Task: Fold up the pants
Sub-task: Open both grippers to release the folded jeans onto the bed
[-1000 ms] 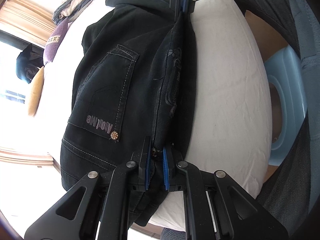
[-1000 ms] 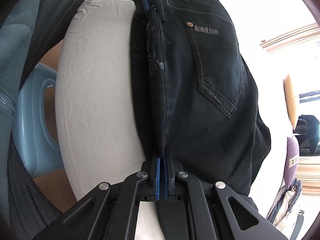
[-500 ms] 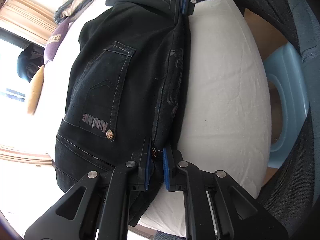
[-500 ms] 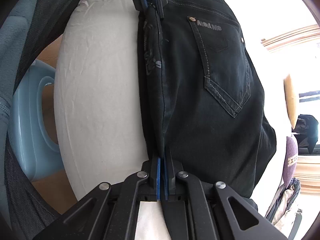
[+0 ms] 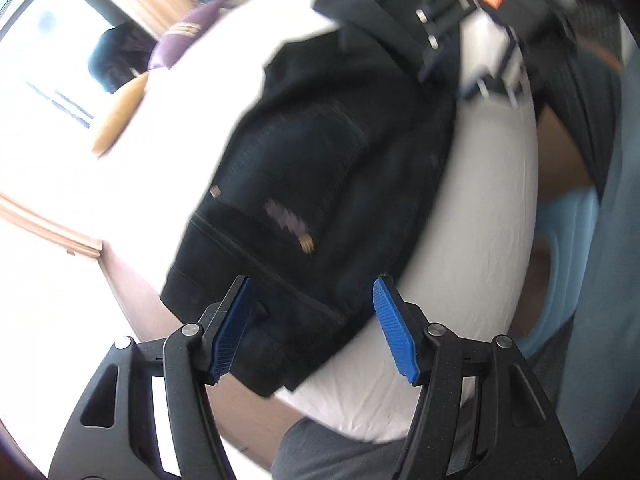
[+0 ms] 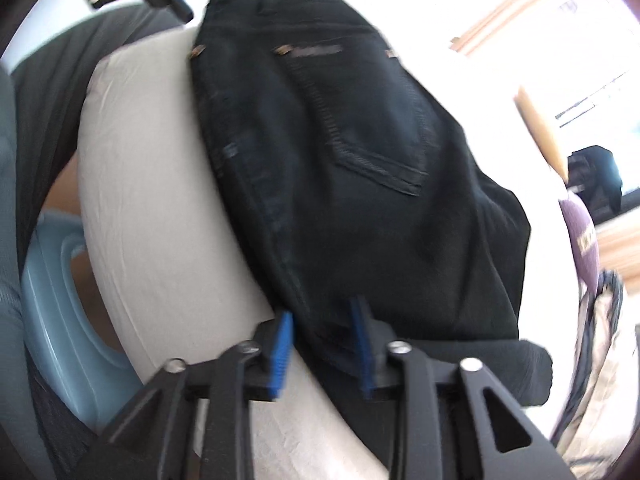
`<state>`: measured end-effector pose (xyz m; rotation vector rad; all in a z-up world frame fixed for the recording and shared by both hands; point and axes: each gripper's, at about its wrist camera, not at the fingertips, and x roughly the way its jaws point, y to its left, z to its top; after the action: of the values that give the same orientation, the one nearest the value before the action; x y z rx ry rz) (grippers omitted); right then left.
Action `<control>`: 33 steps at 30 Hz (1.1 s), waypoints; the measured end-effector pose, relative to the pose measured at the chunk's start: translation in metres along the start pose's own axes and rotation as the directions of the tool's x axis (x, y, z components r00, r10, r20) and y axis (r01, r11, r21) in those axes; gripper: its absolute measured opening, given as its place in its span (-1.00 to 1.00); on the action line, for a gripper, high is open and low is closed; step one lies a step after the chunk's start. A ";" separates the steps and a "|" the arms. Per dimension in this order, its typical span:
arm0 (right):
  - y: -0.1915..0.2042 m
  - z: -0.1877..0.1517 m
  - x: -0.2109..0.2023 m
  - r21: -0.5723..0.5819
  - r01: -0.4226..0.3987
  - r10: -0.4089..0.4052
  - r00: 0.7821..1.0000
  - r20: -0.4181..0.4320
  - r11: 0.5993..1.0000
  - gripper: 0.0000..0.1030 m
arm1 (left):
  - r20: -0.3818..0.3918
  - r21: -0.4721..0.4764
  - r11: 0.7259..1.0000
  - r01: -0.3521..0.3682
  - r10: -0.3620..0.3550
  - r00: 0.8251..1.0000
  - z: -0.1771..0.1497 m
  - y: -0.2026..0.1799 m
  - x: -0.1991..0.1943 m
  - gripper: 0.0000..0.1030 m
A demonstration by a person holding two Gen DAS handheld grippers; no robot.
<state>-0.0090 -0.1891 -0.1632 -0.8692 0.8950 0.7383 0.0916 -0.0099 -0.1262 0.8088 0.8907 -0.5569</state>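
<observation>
Left wrist view shows the left gripper [image 5: 314,330] with its blue-padded fingers [image 5: 394,334] spread wide apart, gripping nothing; the waistband end of the folded black denim pants [image 5: 324,184] lies between and just beyond them. The pants rest in a compact bundle on the white sheet-covered bed [image 5: 476,240], back pocket facing up, near the bed's edge. At the far end of the bundle the right gripper [image 5: 464,68] is visible, blurred, with its two fingers apart — one against the dark cloth, the other over the white sheet.

From the right wrist view, the right gripper [image 6: 322,348] also stands with a clear gap between its blue pads [image 6: 280,344]; a fold of the pants [image 6: 360,168] passes through that gap, but the pads are not pressed together on it. The left pad sits over the bed sheet [image 6: 160,220], the right one over dark denim. The stitched back pocket and waistband rivets face up.

Beside the bed stands a pale blue plastic stool [image 6: 56,300] — low, below the mattress edge. A purple cushion [image 6: 582,232] lies at the far side, near a bright window [image 5: 48,60]. Both views are motion-blurred.
</observation>
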 end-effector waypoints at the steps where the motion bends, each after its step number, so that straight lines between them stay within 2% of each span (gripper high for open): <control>1: -0.004 0.001 0.000 0.037 -0.009 0.008 1.000 0.012 0.999 0.01 | 0.033 -0.042 0.999 0.013 -0.011 0.999 0.011 0.003 -0.001 0.18; 3: 0.002 -0.001 0.007 0.072 -0.032 0.032 1.000 0.002 0.997 0.12 | 0.079 -0.119 0.992 0.046 -0.036 0.996 0.034 0.005 0.007 0.18; 5: 0.005 -0.006 0.017 0.106 -0.049 0.049 0.999 0.006 0.993 0.17 | 0.084 -0.149 0.987 0.063 -0.051 0.995 0.052 0.000 0.028 0.18; 7: -0.005 -0.012 0.017 0.203 -0.101 0.098 0.995 0.025 0.974 0.17 | 0.045 -0.179 0.978 0.102 -0.096 0.994 0.062 -0.007 0.064 0.18; 9: -0.012 -0.019 0.014 0.261 -0.119 0.116 0.993 0.028 0.958 0.19 | -0.039 -0.200 0.976 0.090 -0.100 0.994 0.058 -0.016 0.105 0.20; 11: -0.012 -0.026 0.009 0.280 -0.106 0.105 0.994 0.019 0.954 0.19 | 0.004 -0.242 0.965 0.098 -0.100 0.995 0.054 -0.015 0.107 0.20; 13: -0.017 -0.030 0.001 0.327 -0.113 0.106 0.994 0.037 0.938 0.19 | -0.007 -0.263 0.958 0.111 -0.117 0.993 0.057 -0.011 0.101 0.21; 15: -0.035 -0.024 -0.003 0.397 -0.136 0.110 0.990 0.088 0.908 0.18 | 0.005 -0.284 0.954 0.093 -0.095 0.995 0.065 -0.005 0.089 0.21; 17: -0.045 -0.017 -0.007 0.459 -0.170 0.112 0.982 0.151 0.872 0.18 | 0.059 -0.340 0.933 0.122 -0.108 0.992 0.079 0.004 0.077 0.21; 19: -0.048 -0.007 0.000 0.485 -0.202 0.131 0.975 0.177 0.851 0.18 | 0.095 -0.375 0.916 0.139 -0.111 0.989 0.097 0.007 0.076 0.21; 21: -0.044 -0.004 0.016 0.477 -0.213 0.159 0.976 0.151 0.853 0.19 | 0.067 -0.377 0.917 0.129 -0.112 0.991 0.112 0.003 0.092 0.21; 23: -0.049 -0.014 0.036 0.505 -0.188 0.170 0.982 0.083 0.842 0.19 | -0.022 -0.365 0.925 0.105 -0.122 0.992 0.113 -0.007 0.122 0.23; 25: -0.052 -0.026 0.028 0.552 -0.216 0.177 0.976 0.124 0.805 0.19 | -0.023 -0.334 0.940 0.067 -0.079 0.997 0.118 -0.019 0.128 0.24; 27: -0.061 -0.040 0.015 0.597 -0.227 0.166 0.974 0.156 0.769 0.19 | -0.029 -0.350 0.934 0.070 -0.086 0.996 0.130 -0.018 0.122 0.23; 29: -0.085 -0.058 -0.002 0.661 -0.270 0.143 0.960 0.242 0.700 0.18 | 0.017 -0.366 0.926 0.093 -0.093 0.996 0.144 -0.016 0.111 0.22; 30: -0.102 -0.071 -0.011 0.710 -0.296 0.115 0.949 0.293 0.639 0.18 | 0.055 -0.372 0.920 0.120 -0.108 0.993 0.157 -0.016 0.104 0.22; 32: -0.146 -0.102 -0.021 0.805 -0.346 0.039 0.926 0.375 0.482 0.18 | 0.093 -0.372 0.917 0.145 -0.119 0.989 0.183 -0.021 0.101 0.22; 33: -0.172 -0.122 -0.023 0.843 -0.372 -0.009 0.913 0.407 0.388 0.18 | 0.094 -0.369 0.916 0.157 -0.131 0.987 0.195 -0.025 0.106 0.22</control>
<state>0.0822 -0.3781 -0.1300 0.3929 0.9003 0.4333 0.2183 -0.1920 -0.1523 0.3752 0.9626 -0.5175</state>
